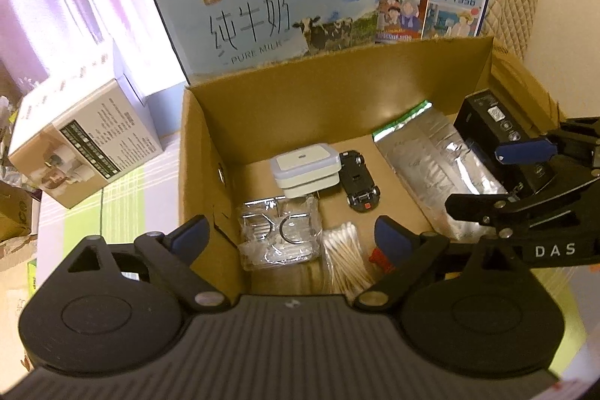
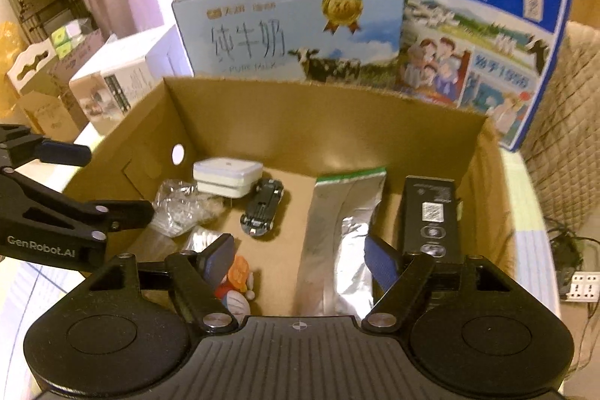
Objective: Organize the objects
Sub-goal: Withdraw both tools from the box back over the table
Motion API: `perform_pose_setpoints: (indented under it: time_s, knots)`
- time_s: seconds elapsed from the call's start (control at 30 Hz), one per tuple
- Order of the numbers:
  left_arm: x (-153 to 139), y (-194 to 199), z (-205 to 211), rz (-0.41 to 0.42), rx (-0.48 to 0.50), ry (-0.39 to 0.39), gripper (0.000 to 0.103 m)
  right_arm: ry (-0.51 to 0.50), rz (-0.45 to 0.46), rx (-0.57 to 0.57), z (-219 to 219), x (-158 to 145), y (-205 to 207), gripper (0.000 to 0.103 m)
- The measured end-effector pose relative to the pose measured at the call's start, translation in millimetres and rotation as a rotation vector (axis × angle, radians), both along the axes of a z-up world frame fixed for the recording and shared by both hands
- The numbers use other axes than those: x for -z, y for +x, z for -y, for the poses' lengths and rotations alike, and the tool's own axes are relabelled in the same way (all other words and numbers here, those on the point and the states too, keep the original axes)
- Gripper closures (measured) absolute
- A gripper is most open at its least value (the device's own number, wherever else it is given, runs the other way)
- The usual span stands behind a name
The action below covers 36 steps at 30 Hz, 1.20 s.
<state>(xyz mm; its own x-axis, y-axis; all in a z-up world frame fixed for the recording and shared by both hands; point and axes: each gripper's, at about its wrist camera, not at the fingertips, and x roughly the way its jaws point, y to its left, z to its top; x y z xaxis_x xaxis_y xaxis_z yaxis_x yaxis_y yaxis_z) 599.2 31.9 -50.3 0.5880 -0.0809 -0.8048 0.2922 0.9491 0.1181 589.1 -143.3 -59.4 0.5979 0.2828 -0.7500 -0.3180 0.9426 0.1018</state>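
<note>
milk carton [image 1: 262, 21] reads "pure milk"; gripper arm [image 2: 41, 252] perhaps "genrobot.ai".

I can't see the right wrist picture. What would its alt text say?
An open brown cardboard box holds a silver foil pouch, black rectangular device, small black toy car and white square case. The right gripper hangs open above it, empty.

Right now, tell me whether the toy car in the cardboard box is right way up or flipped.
Flipped. The toy car lies on its roof, black chassis and wheels facing up, beside the white case.

Toy car [image 1: 359, 183] beside foil pouch [image 1: 431, 167], in carton [image 1: 300, 92]
</note>
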Motion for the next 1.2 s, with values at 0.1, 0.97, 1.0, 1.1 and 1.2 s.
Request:
perform_pose_setpoints:
  time_s: [0.1, 0.97, 1.0, 1.1, 1.2]
  knots:
    - [-12, -9, -1, 0.032, -0.013, -0.009, 0.009, 0.007, 0.039, 0.017, 3, -12, -11, 0.03]
    - [-56, -144, -45, 0.044, -0.118, -0.124, 0.005, 0.171, 0.13, -0.114, 18, -47, -157, 0.03]
    - [-53, -149, -46, 0.032, -0.12, -0.126, 0.005, 0.169, 0.124, -0.119, 16, -45, -161, 0.03]
    - [-44, -165, -48, -0.002, -0.127, -0.13, 0.005, 0.175, 0.104, -0.14, 12, -40, -175, 0.03]
    - [-34, -179, -51, -0.031, -0.133, -0.137, 0.005, 0.171, 0.092, -0.152, 8, -37, -186, 0.03]
